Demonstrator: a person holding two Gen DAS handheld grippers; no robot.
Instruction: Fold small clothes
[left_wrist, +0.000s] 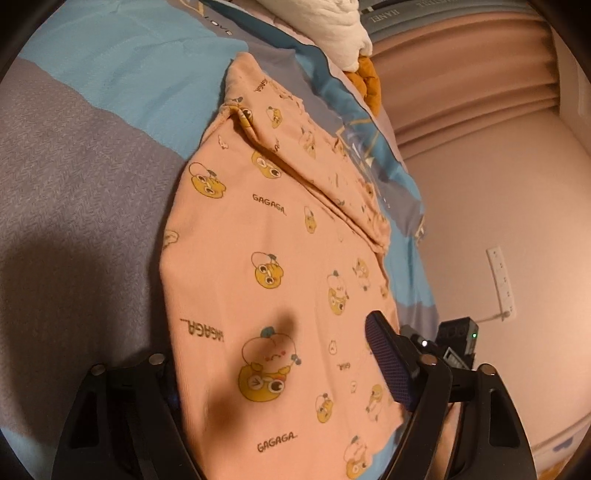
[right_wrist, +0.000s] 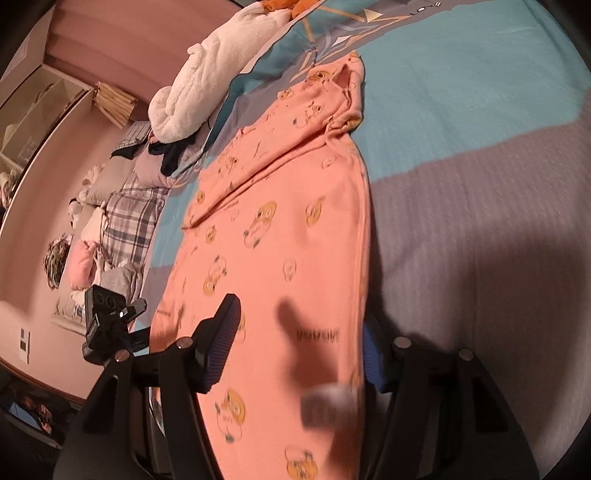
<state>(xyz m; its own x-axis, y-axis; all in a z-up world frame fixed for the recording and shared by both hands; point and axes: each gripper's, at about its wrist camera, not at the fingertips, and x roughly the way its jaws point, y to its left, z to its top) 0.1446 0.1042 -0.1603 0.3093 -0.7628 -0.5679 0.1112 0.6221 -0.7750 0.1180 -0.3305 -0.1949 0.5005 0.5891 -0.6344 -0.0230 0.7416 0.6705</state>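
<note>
A peach garment printed with yellow cartoon ducks and "GAGAGA" lies spread on the bed, one sleeve folded across its far part. Its near end runs between the jaws of both grippers. In the left wrist view my left gripper stands wide: the right finger's blue pad lies bare above the cloth, and the left finger is hidden under it. In the right wrist view the same garment passes through my right gripper. One pad shows bare and the other sits behind the cloth's edge. A blurred grey label hangs near the camera.
The bedspread has grey and light blue blocks. A white fluffy cloth and an orange item lie at the far end. Pillows and a plaid cloth sit along the wall. A wall socket is beside the bed.
</note>
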